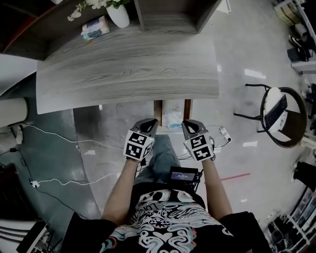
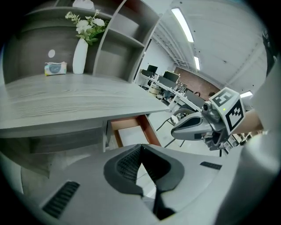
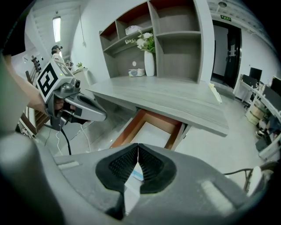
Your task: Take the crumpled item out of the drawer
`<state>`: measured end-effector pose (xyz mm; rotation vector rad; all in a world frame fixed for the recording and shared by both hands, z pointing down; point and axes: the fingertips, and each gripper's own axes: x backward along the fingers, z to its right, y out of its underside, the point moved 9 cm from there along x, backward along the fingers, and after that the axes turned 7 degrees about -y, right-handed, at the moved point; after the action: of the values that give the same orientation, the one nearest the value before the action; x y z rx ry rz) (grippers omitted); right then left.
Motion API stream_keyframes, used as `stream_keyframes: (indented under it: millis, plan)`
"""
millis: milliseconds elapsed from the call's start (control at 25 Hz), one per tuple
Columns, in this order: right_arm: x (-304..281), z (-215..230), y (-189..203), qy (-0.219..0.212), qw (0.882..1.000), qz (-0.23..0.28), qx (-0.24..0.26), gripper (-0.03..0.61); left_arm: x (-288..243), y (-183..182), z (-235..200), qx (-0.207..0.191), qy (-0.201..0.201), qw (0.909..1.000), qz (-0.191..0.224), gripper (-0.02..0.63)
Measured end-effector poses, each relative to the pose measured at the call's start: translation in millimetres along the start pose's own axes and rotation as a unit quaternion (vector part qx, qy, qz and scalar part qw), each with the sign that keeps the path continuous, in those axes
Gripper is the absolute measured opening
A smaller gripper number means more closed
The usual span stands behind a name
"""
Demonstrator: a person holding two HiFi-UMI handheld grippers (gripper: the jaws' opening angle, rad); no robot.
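While the fingers (image 2: 127,166) of the left gripper (image 1: 150,123) and the fingers (image 3: 124,166) of the right gripper (image 1: 188,125) are each pressed together with nothing between them, the two hang side by side just short of the open drawer (image 1: 157,111). The crumpled item (image 1: 174,118) lies inside it, just ahead of the fingertips and between the two pairs. The likeliest trouble, as I judge it, is a reach made with the fingers shut: they would only nudge the light, soft item deeper, back under the worktop (image 1: 128,69) that overhangs beyond the fingertips, where it is harder to get at. The drawer looks narrow, with its brown walls close outside each pair of fingers, so spread fingers may knock a wall or the worktop's edge above them. Two grippers going in together may also crowd each other. A pinch on a single loose fold may slip and let the item fall. As for containers, the drawer holds the item on a pale floor and nothing else that I can make out. Far beyond the fingers, at the back of the worktop, a white vase (image 1: 118,15) holds white flowers (image 1: 91,5), with a small packet (image 1: 95,27) just beside it
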<state>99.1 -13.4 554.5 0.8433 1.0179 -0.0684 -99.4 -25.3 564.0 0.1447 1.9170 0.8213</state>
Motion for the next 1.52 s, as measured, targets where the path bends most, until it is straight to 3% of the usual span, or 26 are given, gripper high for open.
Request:
stream_keyframes:
  millis: [680,1520]
  plan:
    - [-54,11,25,-0.062,0.996,-0.067,-0.011,0.017,-40,35,-5,-0.028,-0.004,0.9961,-0.084,0.003]
    - [-107,18,39,-0.048,0.991,-0.126,0.005,0.028,-70,42,-5,-0.029,0.002,0.9923,-0.120,0.003]
